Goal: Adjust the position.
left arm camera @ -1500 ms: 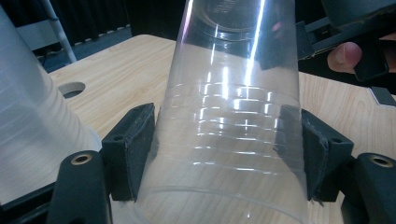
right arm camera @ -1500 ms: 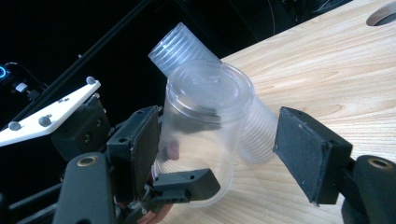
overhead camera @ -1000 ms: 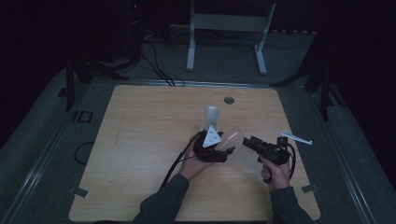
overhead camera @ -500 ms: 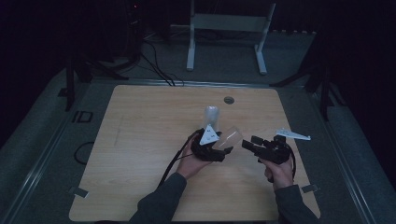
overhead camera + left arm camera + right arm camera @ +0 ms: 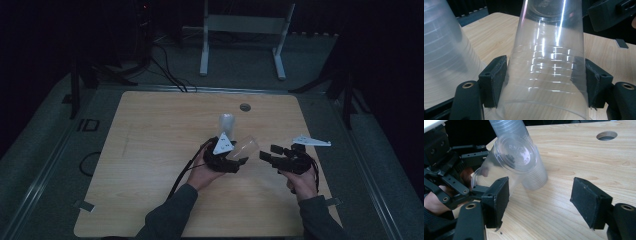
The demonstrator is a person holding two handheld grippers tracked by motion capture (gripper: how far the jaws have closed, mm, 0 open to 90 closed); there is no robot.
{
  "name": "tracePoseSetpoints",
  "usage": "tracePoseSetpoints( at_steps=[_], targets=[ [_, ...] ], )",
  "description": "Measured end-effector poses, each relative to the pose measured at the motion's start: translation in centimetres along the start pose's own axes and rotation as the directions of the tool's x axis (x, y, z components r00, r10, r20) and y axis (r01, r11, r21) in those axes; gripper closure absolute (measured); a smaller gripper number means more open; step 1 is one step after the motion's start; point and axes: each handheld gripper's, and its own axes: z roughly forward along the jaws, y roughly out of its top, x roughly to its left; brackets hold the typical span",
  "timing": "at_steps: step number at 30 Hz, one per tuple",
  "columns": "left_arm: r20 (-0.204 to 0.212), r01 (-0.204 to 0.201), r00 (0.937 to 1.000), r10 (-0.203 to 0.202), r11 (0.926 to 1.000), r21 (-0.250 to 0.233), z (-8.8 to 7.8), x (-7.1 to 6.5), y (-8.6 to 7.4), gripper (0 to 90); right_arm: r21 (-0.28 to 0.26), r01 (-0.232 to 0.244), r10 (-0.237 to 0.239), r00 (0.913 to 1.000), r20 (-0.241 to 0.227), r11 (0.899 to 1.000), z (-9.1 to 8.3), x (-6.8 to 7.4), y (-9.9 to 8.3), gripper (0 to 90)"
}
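Observation:
A clear plastic cup (image 5: 245,148) (image 5: 549,62) lies tilted in my left gripper (image 5: 239,159) (image 5: 545,77), which is shut on its wall near the rim. The cup's base (image 5: 514,152) points at my right gripper (image 5: 266,153) (image 5: 540,200). That gripper's jaws have just been opening and hold nothing; it sits a short way to the right of the cup. Behind the held cup, a stack of upturned clear cups (image 5: 226,123) (image 5: 444,50) (image 5: 535,178) stands on the wooden table (image 5: 150,150).
A round hole (image 5: 245,107) (image 5: 607,135) is cut in the table near its far edge. A white metal stand (image 5: 245,25) and cables (image 5: 165,70) lie on the floor beyond the table. A black cable (image 5: 182,172) trails from the left gripper.
The right gripper's jaws stand wider than before and its grey plate has tipped up a little. The left gripper and its cup have stayed put.

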Motion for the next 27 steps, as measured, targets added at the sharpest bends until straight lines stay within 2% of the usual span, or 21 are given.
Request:
tracePoseSetpoints(
  at_steps=[11, 17, 24, 27],
  targets=[
    [0.02, -0.013, 0.9997, 0.012, 0.9994, 0.032, 0.06, 0.04, -0.03, 29.8, 0.028, 0.028, -0.028, 0.9996, 0.005, 0.999, -0.14, -0.07, 0.26, 24.2],
    [0.028, -0.026, 0.9993, 0.025, 0.9986, 0.046, 0.01, 0.05, 0.01, 29.8, 0.054, 0.067, -0.068, 0.9976, 0.014, 0.996, -0.2, 0.12, 0.55, 20.6],
    [0.038, -0.041, 0.9985, 0.038, 0.9975, 0.058, 0.06, -0.02, 0.07, 29.9, 0.075, 0.088, -0.089, 0.9959, 0.016, 0.993, -0.09, 0.36, 0.87, 19.9],
    [0.041, -0.048, 0.9981, 0.046, 0.9967, 0.065, -0.01, 0.0, 0.08, 29.9, 0.097, 0.118, -0.122, 0.9919, 0.035, 0.988, 0.15, 0.63, 0.92, 19.9]
  ],
)
